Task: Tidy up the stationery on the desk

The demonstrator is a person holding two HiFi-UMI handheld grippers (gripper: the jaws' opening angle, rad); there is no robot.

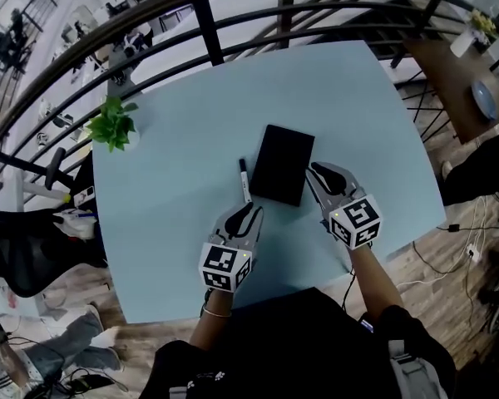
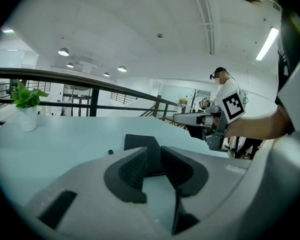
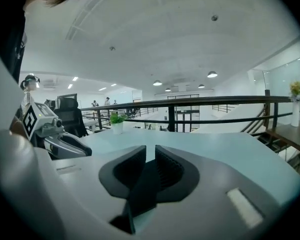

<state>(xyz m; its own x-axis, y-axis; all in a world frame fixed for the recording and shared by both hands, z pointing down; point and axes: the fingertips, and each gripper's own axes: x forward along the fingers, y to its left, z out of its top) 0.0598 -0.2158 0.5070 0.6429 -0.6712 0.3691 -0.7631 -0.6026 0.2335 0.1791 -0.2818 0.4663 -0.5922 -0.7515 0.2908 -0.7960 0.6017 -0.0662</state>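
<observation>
The left gripper [image 2: 154, 156] has its jaws apart, and only bare table [image 2: 65, 139] shows through the gap. Just beyond the tips lies the black notebook [image 2: 139, 141], its near part hidden behind the jaws. To its left only the tip of a pen [image 2: 110, 152] shows.

The right gripper [image 3: 150, 156] has its jaws apart by a narrow slot. Pale table fills the top of the slot and a dark shape fills the lower part. From above that shape seems to be the notebook's edge, but I cannot tell whether the pads touch it.

In the head view the notebook lies flat near the table's middle. The pen lies just beside its left long edge, roughly parallel to it. The left gripper's tips are close to the pen's near end. The right gripper's tips sit at the notebook's right edge, near the far corner.

Each gripper carries a marker cube [image 1: 355, 219] printed with black-and-white square patterns, with no words on it that can be read.

Both grippers point away from the person across the table, tipped slightly down. The forearms are bare below dark sleeves, and the person's body covers the table's near edge.

A small potted plant [image 1: 112, 126] stands well apart by the far left edge. A dark railing [image 1: 208, 25] runs behind the table.
</observation>
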